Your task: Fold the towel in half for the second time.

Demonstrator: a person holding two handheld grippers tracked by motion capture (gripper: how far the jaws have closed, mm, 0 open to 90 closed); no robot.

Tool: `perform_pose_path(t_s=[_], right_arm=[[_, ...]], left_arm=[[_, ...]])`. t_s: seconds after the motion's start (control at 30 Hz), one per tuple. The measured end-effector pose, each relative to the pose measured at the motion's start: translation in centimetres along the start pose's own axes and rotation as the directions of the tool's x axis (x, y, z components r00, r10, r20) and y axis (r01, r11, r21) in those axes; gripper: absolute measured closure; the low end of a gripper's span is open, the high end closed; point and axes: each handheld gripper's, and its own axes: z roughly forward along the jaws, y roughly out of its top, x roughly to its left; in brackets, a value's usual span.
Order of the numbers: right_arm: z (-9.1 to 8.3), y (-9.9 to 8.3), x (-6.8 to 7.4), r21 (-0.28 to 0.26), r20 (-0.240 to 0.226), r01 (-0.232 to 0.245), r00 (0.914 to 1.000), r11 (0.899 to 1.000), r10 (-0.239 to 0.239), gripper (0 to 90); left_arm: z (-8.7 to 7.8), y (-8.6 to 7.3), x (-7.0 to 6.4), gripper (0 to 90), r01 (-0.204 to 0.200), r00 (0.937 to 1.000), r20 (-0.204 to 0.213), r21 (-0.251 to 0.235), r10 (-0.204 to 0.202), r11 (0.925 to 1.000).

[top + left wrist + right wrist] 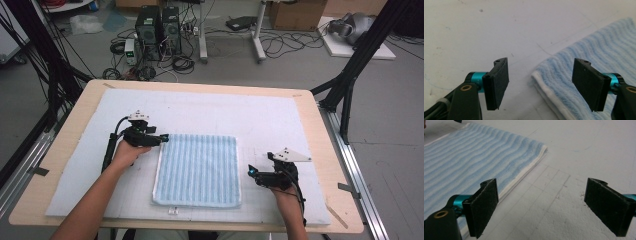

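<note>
One folded blue striped towel (198,169) is laid flat at the middle of the white foam mat (260,115). Two grippers are held beside it: the left gripper (164,137) at its far left corner, the right gripper (250,171) by its right edge, both spread wide, nothing gripped.

Bare mat (210,112) around folded towel (198,169)

In the left gripper view the towel (584,65) runs off the right and bottom edges, so only its near corner can be seen, and one jaw of the left gripper (541,83) covers part of it. In the right gripper view the towel (474,155) is cut by the left edge. Beside the towel's near edge, a small clear object (173,210) is too tiny to identify.
</note>
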Motion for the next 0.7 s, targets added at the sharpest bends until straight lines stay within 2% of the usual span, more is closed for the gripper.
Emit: perform_pose_path(t_s=[0.1,0.17,0.23,0.3,0.37,0.43,0.47,0.5,0.57,0.63,0.7], right_arm=[[0.1,-0.1,-0.1,0.001,0.000,-0.001,1.0000,1.000,0.001,11.4],[0.1,-0.1,0.0,0.006,-0.001,-0.002,1.0000,1.000,0.002,11.4],[0.2,-0.1,0.0,0.007,-0.001,-0.001,1.0000,1.000,0.001,11.4],[0.2,-0.1,0.1,0.010,-0.002,-0.001,1.0000,1.000,0.001,11.4],[0.2,0.0,0.2,0.008,-0.004,0.003,1.0000,1.000,-0.003,11.4],[0.3,0.0,0.2,0.012,-0.004,0.000,1.0000,1.000,0.000,11.4],[0.3,0.0,0.2,0.014,0.000,0.002,1.0000,1.000,-0.002,11.4],[0.4,-0.1,0.3,0.012,-0.001,0.000,1.0000,1.000,0.000,11.4],[0.4,-0.1,0.3,0.012,-0.003,0.003,1.0000,1.000,-0.003,11.4],[0.5,-0.1,0.3,0.011,-0.012,-0.001,0.9999,1.000,0.001,11.4],[0.7,-0.1,0.3,0.012,-0.032,-0.028,0.9991,1.000,0.028,11.4]], left_arm=[[0.4,-0.1,-0.2,39.1,-0.017,0.9999,-0.005,-0.002,0.017,0.9999],[0.7,-0.1,-0.4,43.9,-0.048,0.9985,-0.025,-0.005,0.048,0.9988],[0.9,-0.2,-0.3,48.5,-0.047,0.9985,-0.027,0.003,0.047,0.9989],[1.2,-0.4,-0.4,52.5,-0.068,0.9974,-0.023,0.028,0.068,0.9973],[1.2,-0.4,-0.6,54.6,-0.079,0.9965,-0.024,0.029,0.080,0.9965],[1.2,-0.4,-0.9,60.7,-0.112,0.9932,-0.029,0.039,0.113,0.9930],[1.2,-0.4,-1.0,65.3,-0.117,0.9931,-0.006,0.040,0.117,0.9923],[1.2,-0.5,-1.1,74.5,-0.123,0.9923,0.000,0.039,0.124,0.9916],[1.3,-0.6,-1.6,82.4,-0.145,0.9894,-0.004,0.028,0.145,0.9890],[1.2,-0.7,-1.7,84.1,-0.137,0.9905,-0.006,0.022,0.138,0.9903],[0.9,-0.9,-1.5,85.2,-0.117,0.9931,0.013,0.012,0.116,0.9931]])
